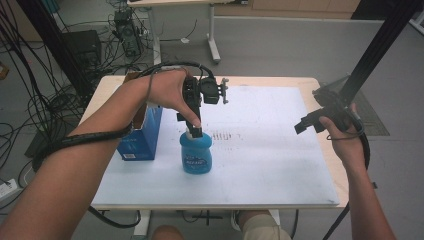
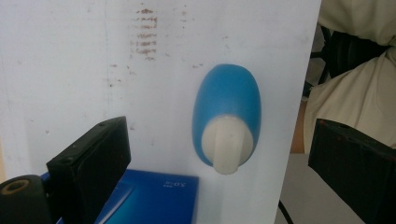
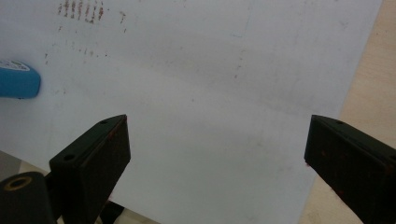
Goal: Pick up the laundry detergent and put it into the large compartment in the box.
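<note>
A blue bottle [image 1: 196,156] with a white cap [image 1: 191,133] stands upright on the white board [image 1: 270,150] near the table's front. My left gripper [image 1: 195,129] hangs straight above it, pointing down. In the left gripper view the bottle [image 2: 227,100] and its cap [image 2: 227,147] sit between the wide-apart jaws of the left gripper [image 2: 219,128], which is open and not touching them. My right gripper [image 1: 306,124] is held off at the right edge. It stands open [image 3: 215,123] over bare board, with the bottle's [image 3: 16,80] edge far to its left.
A dark blue carton [image 1: 142,135] stands upright just left of the bottle, also seen in the left gripper view [image 2: 149,198]. The wooden tabletop [image 1: 327,160] shows past the board's right edge. Cables and desk legs lie on the floor beyond the table.
</note>
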The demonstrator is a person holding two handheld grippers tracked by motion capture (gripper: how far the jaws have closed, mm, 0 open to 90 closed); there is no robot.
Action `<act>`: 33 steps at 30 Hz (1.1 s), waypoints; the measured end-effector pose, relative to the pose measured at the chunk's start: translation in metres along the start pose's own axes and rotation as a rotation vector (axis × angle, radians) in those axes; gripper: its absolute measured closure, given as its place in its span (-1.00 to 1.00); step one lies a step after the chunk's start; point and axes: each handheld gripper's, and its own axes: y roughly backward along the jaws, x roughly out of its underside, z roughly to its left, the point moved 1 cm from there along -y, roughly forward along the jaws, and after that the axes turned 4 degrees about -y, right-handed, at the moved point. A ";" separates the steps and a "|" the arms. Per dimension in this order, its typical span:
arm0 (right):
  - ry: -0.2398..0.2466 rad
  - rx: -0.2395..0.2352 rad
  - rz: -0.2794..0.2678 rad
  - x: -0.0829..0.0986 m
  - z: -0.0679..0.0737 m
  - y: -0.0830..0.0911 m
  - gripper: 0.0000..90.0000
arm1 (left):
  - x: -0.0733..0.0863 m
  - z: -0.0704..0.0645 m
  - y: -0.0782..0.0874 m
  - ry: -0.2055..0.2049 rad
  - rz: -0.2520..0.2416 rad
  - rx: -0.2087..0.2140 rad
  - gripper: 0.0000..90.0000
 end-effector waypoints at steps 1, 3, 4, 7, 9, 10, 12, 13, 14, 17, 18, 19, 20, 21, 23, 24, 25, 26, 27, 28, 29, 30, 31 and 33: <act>0.002 0.001 0.002 0.000 0.000 0.000 -0.85 | 0.000 0.000 0.000 0.001 0.001 0.001 -0.87; 0.003 0.002 0.003 0.000 0.001 0.000 -0.85 | 0.000 0.000 0.000 0.002 0.000 0.001 -0.87; 0.003 0.002 0.003 0.000 0.001 0.000 -0.85 | 0.000 0.000 0.000 0.002 0.000 0.001 -0.87; 0.003 0.003 0.000 0.000 0.001 0.001 -0.85 | 0.000 0.000 0.000 0.007 -0.001 0.008 -0.87; 0.002 0.004 -0.001 0.000 0.001 0.001 -0.85 | -0.001 0.000 0.000 0.004 0.003 0.011 -0.87; 0.003 0.004 0.000 0.000 0.001 0.001 -0.85 | -0.001 0.000 0.000 0.004 0.002 0.012 -0.87; 0.002 0.006 -0.001 0.001 0.002 0.001 -0.85 | -0.002 0.000 0.000 0.003 0.002 0.013 -0.87; 0.002 0.006 0.000 0.000 0.002 0.001 -0.85 | -0.001 0.000 0.000 0.005 -0.002 0.014 -0.87; 0.003 0.006 0.002 0.000 0.002 0.001 -0.85 | -0.002 0.000 0.000 0.005 -0.001 0.016 -0.87; 0.001 0.006 0.003 0.000 0.003 0.000 -0.85 | -0.002 0.001 0.000 0.002 0.001 0.021 -0.87; 0.001 0.006 0.005 0.000 0.003 0.000 -0.85 | -0.002 0.001 -0.001 0.003 0.002 0.027 -0.87; 0.001 0.006 0.005 0.000 0.003 0.000 -0.85 | -0.002 0.001 -0.001 0.003 0.002 0.027 -0.87; 0.003 0.007 0.006 0.000 0.003 -0.001 -0.85 | -0.001 0.001 -0.003 0.003 0.002 0.029 -0.87; 0.003 0.007 0.006 0.000 0.003 -0.001 -0.85 | -0.001 0.001 -0.003 0.003 0.002 0.029 -0.87; 0.002 0.006 0.007 0.000 0.004 -0.002 -0.85 | 0.000 0.000 -0.006 0.001 -0.003 0.033 -0.87; 0.004 0.007 0.009 -0.001 0.004 -0.002 -0.85 | 0.000 0.001 -0.009 -0.002 0.000 0.038 -0.87; 0.004 0.007 0.010 -0.001 0.004 -0.002 -0.85 | 0.001 0.000 -0.011 -0.001 -0.003 0.038 -0.87; 0.003 0.007 0.007 0.000 0.005 -0.002 -0.85 | 0.001 0.000 -0.011 -0.001 -0.003 0.038 -0.87; 0.003 0.007 0.007 0.000 0.005 -0.002 -0.85 | 0.001 0.001 -0.013 -0.004 -0.002 0.043 -0.87; 0.005 0.009 0.011 -0.001 0.005 -0.002 -0.85 | 0.000 0.001 -0.020 -0.005 0.000 0.049 -0.87; 0.005 0.009 0.011 -0.001 0.005 -0.002 -0.85 | 0.000 0.001 -0.020 -0.005 0.000 0.049 -0.87; 0.006 0.009 0.008 -0.001 0.005 -0.002 -0.85 | 0.000 0.001 -0.022 -0.005 -0.002 0.052 -0.87; 0.007 0.008 0.007 -0.001 0.005 -0.002 -0.85 | 0.001 0.002 -0.029 -0.004 0.000 0.062 -0.87; 0.007 0.009 0.009 -0.001 0.005 -0.003 -0.85 | 0.000 0.002 -0.037 -0.010 0.009 0.069 -0.87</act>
